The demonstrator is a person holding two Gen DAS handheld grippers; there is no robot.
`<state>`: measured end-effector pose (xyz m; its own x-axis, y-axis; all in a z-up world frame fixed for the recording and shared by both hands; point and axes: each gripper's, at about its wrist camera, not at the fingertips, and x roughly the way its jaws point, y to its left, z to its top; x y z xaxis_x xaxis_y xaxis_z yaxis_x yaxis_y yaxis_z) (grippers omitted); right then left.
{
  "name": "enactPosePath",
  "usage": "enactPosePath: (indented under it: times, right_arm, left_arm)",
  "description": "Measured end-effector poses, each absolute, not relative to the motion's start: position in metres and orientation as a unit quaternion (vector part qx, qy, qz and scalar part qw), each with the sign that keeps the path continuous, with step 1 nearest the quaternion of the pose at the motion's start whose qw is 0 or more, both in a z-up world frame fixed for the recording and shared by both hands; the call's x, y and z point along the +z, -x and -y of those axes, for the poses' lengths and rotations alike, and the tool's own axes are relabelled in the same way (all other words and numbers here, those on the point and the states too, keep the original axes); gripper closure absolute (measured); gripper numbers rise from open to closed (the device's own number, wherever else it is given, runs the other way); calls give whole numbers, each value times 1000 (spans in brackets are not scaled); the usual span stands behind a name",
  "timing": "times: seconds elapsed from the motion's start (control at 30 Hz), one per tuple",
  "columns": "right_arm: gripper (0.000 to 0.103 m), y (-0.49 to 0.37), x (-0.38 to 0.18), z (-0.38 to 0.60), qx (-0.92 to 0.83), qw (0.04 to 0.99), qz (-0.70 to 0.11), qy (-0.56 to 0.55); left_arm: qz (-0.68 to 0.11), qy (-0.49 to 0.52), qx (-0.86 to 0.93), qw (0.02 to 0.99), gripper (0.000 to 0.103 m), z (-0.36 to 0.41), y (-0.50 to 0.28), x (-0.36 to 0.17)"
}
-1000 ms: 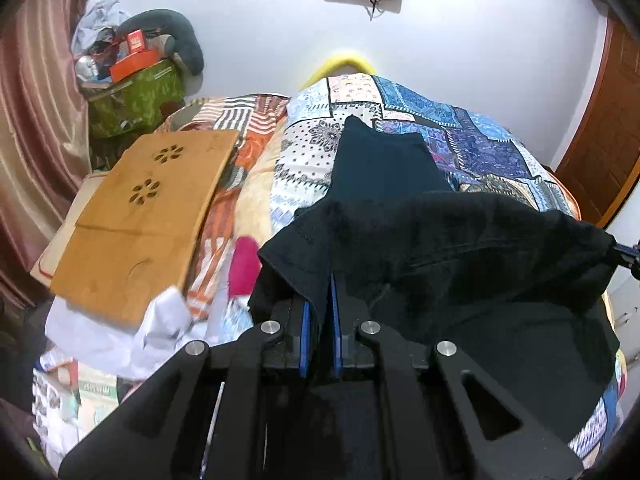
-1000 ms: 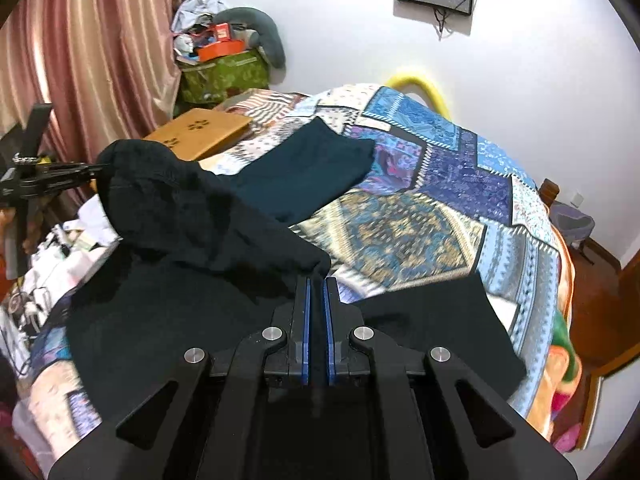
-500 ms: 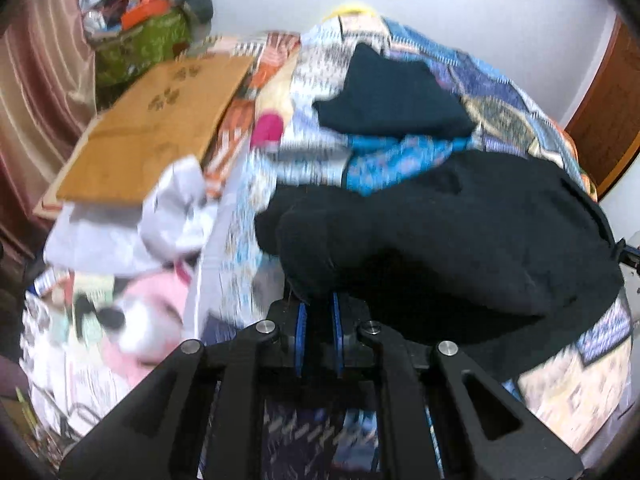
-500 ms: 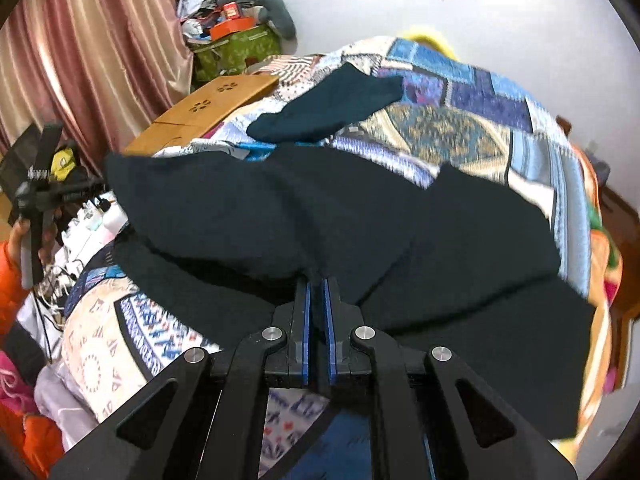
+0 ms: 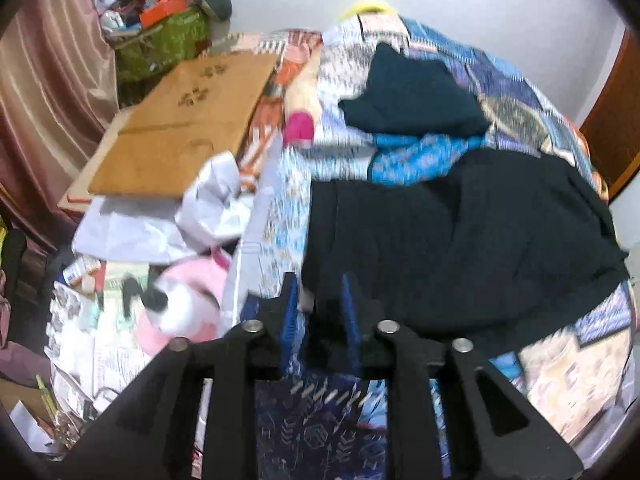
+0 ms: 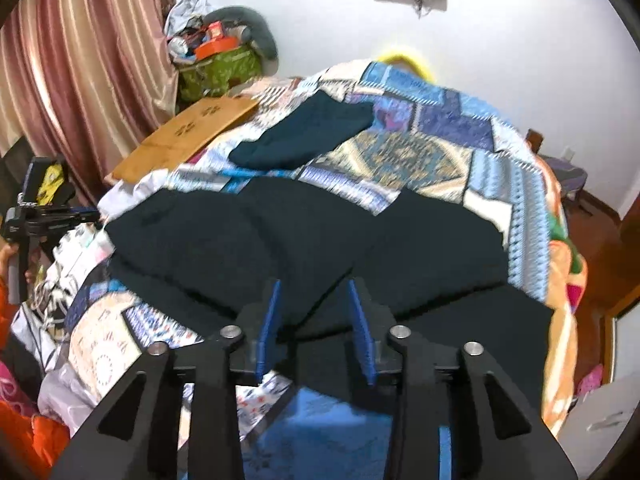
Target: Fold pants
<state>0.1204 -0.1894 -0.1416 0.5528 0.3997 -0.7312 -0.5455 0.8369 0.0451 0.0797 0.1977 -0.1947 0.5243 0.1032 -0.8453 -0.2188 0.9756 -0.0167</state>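
Note:
The black pants (image 5: 460, 240) lie spread across the near part of the patchwork bed cover (image 5: 512, 92); they also show in the right wrist view (image 6: 304, 240). My left gripper (image 5: 318, 306) is open at the pants' near left corner, jaws apart with the cloth edge between them. My right gripper (image 6: 314, 312) is open over the pants' near edge, jaws wide apart around the cloth without pinching it. The left gripper also shows from the side in the right wrist view (image 6: 86, 214), at the bed's left edge.
A folded dark teal garment (image 5: 412, 96) lies farther up the bed (image 6: 304, 136). A wooden lap table (image 5: 180, 128), crumpled paper (image 5: 216, 200) and a pink plush toy (image 5: 180, 304) sit left of the bed. Curtains (image 6: 80, 60) hang left; a door (image 5: 612, 120) stands right.
Both grippers lowered the pants onto the bed and opened, letting go of the cloth. The pants went from lifted and bunched to lying flat.

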Motion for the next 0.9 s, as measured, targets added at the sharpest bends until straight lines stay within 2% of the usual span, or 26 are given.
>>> enactPosePath:
  times: [0.03, 0.1, 0.17, 0.3, 0.33, 0.5, 0.83, 0.9]
  right_arm:
    - [65, -126, -139, 191, 265, 879, -386, 95]
    - [61, -143, -136, 196, 250, 884, -384, 94]
    - [54, -156, -136, 199, 241, 886, -384, 92]
    - [53, -198, -146, 200, 222, 883, -402, 94]
    - [53, -207, -149, 199, 221, 881, -409, 92]
    - [52, -265, -178, 193, 222, 851, -469, 77]
    - [52, -352, -242, 172, 216, 799, -557, 69]
    - [49, -357, -253, 167, 224, 792, -563, 76]
  left_arm:
    - [-473, 57, 92, 875, 69, -196, -85, -188]
    - [-459, 48, 86, 883, 53, -189, -99, -174]
    - [-446, 39, 75, 891, 43, -178, -115, -163]
    - [-441, 43, 48, 895, 22, -158, -149, -155]
    - [-444, 44, 44, 894, 19, -153, -161, -155]
    - [-460, 37, 30, 887, 13, -127, -214, -162]
    - [-512, 42, 16, 858, 12, -102, -281, -210]
    - [-521, 35, 15, 853, 12, -98, -286, -219]
